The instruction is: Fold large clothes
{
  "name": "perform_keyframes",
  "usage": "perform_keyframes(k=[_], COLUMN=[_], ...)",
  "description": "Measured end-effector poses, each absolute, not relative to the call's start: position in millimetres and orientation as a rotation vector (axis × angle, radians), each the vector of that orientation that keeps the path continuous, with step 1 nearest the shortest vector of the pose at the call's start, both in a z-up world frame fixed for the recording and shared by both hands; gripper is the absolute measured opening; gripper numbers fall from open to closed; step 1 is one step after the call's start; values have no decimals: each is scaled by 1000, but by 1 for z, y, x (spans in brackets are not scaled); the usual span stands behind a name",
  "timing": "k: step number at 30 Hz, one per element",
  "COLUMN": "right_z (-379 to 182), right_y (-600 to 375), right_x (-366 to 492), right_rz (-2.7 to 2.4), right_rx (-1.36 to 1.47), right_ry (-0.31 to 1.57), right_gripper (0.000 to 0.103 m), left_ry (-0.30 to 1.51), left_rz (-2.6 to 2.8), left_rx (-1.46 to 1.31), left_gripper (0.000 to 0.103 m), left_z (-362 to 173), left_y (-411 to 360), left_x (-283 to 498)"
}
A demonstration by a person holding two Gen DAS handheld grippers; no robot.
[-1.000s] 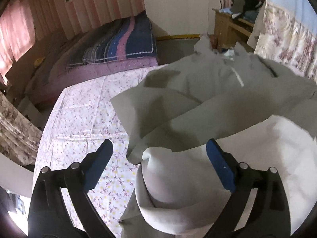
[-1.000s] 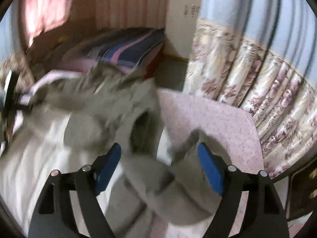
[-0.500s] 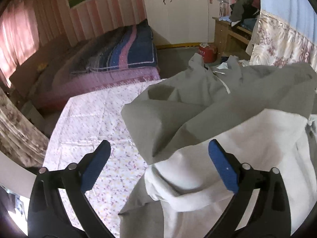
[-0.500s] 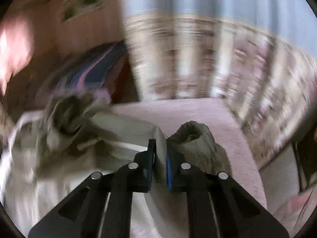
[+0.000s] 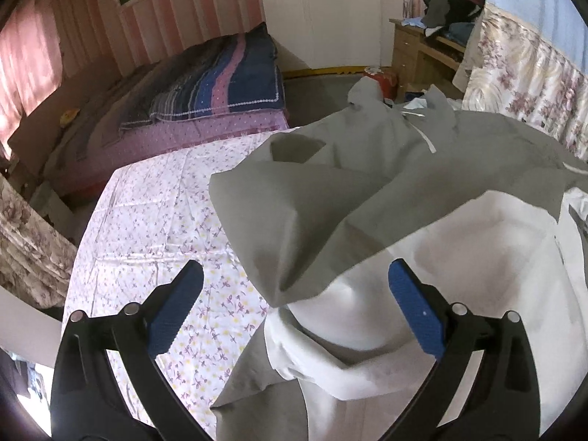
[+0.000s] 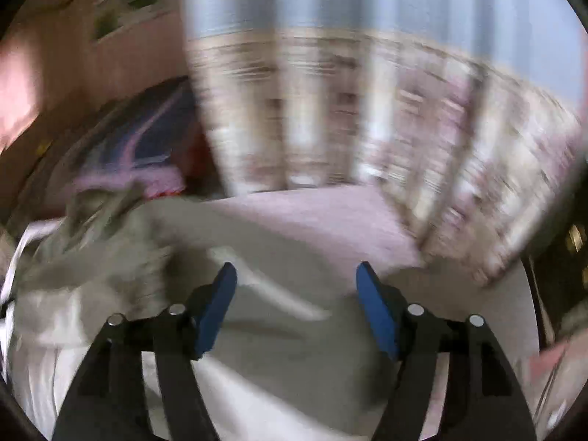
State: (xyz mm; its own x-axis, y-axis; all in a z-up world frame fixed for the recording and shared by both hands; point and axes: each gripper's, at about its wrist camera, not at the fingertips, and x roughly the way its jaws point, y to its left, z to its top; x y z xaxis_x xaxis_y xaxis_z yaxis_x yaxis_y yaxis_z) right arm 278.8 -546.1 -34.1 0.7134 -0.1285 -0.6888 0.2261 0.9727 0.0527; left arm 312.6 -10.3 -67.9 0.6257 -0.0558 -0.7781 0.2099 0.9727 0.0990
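Note:
A large grey garment with a white lining [image 5: 330, 198] lies crumpled on a floral sheet [image 5: 154, 213]. My left gripper [image 5: 294, 308] is open, its blue pads apart just above a white folded edge of the garment [image 5: 352, 349], holding nothing. In the blurred right wrist view the same garment [image 6: 279, 316] spreads over the pink sheet [image 6: 323, 217]. My right gripper [image 6: 296, 305] is open above the cloth, with grey fabric between and below its pads but nothing pinched.
A bed with a striped blue and purple quilt [image 5: 213, 84] stands behind the sheet. A wooden dresser piled with clothes [image 5: 430, 44] is at the back right. Floral curtains [image 5: 525, 84] hang on the right, close behind the surface [image 6: 330, 128].
My right gripper shut on the garment half a second ago and is now open, having let it go; its view swung fast. The left gripper stayed open and rose slightly.

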Motion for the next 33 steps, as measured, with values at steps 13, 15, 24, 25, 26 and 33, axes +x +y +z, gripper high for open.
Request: perform_keyframes(k=[13, 15, 24, 25, 26, 33], right_z=[-92, -66, -54, -59, -63, -52], right_y=[-434, -422, -449, -450, -448, -443], right_x=[362, 340, 293, 293, 294, 292], right_rz=[18, 13, -297, -298, -299, -131], right_rx=[95, 37, -99, -99, -100, 56], right_ry=[899, 805, 752, 762, 769, 767], right_gripper=[25, 15, 14, 14, 14, 15], left_ry=[879, 867, 902, 913, 928, 966], left_rz=[-86, -83, -129, -140, -153, -124], left_rx=[106, 107, 75, 82, 95, 116], left_gripper=[100, 100, 100, 100, 100, 16], left_z=[-69, -65, -74, -79, -83, -94], left_y=[3, 4, -15, -22, -29, -31], left_x=[317, 316, 329, 331, 335, 356])
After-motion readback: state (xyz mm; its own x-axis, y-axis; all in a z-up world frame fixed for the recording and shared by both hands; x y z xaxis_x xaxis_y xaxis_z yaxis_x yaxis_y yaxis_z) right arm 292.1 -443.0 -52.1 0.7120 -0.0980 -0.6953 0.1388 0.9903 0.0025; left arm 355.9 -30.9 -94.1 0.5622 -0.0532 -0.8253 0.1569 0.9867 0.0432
